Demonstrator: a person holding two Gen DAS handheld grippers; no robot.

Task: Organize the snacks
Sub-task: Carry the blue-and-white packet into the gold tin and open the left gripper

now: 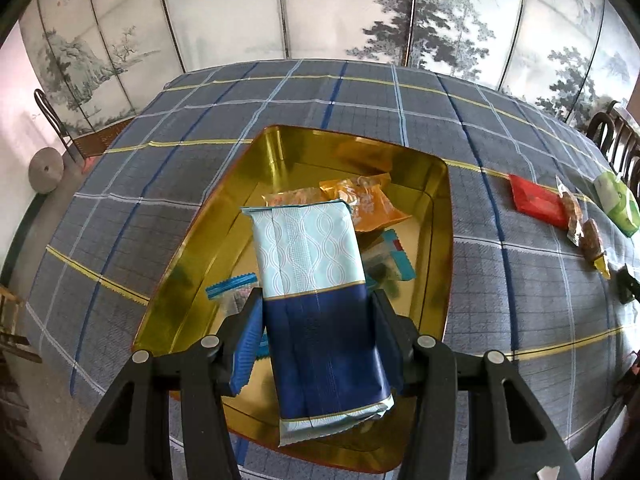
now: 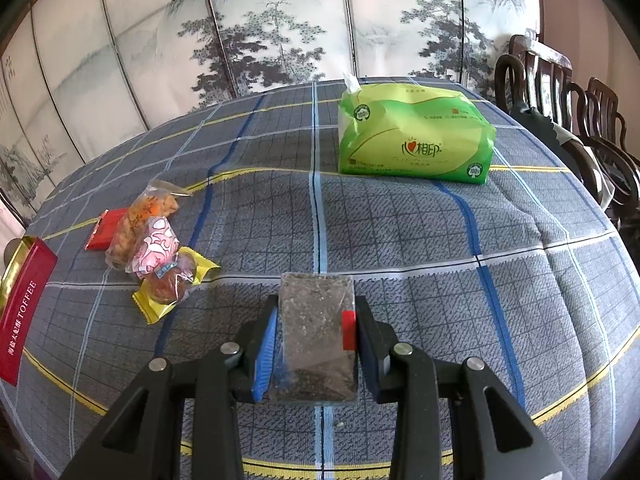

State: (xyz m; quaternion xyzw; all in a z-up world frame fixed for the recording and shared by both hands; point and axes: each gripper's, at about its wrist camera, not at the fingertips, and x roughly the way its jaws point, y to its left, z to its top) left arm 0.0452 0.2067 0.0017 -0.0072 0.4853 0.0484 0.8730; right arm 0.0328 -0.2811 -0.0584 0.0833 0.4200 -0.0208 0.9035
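Note:
My left gripper (image 1: 318,300) is shut on a long pale-blue and navy snack pack (image 1: 312,276), held above the gold tin (image 1: 436,216). Orange packets (image 1: 372,200) and small blue-edged sachets (image 1: 230,286) lie inside the tin. My right gripper (image 2: 314,308) is shut on a dark brown bar in clear wrap (image 2: 314,328), just over the checked tablecloth (image 2: 400,240). Left of it sits a cluster: a yellow-wrapped pastry (image 2: 172,284), a pink and white packet (image 2: 154,250), a clear bag of orange snacks (image 2: 146,216) and a red packet (image 2: 105,229).
A green tissue pack (image 2: 412,132) stands at the far right of the table. The tin's red side (image 2: 24,312) shows at the left edge of the right wrist view. Dark wooden chairs (image 2: 568,100) line the right side; a painted folding screen (image 1: 320,8) stands behind.

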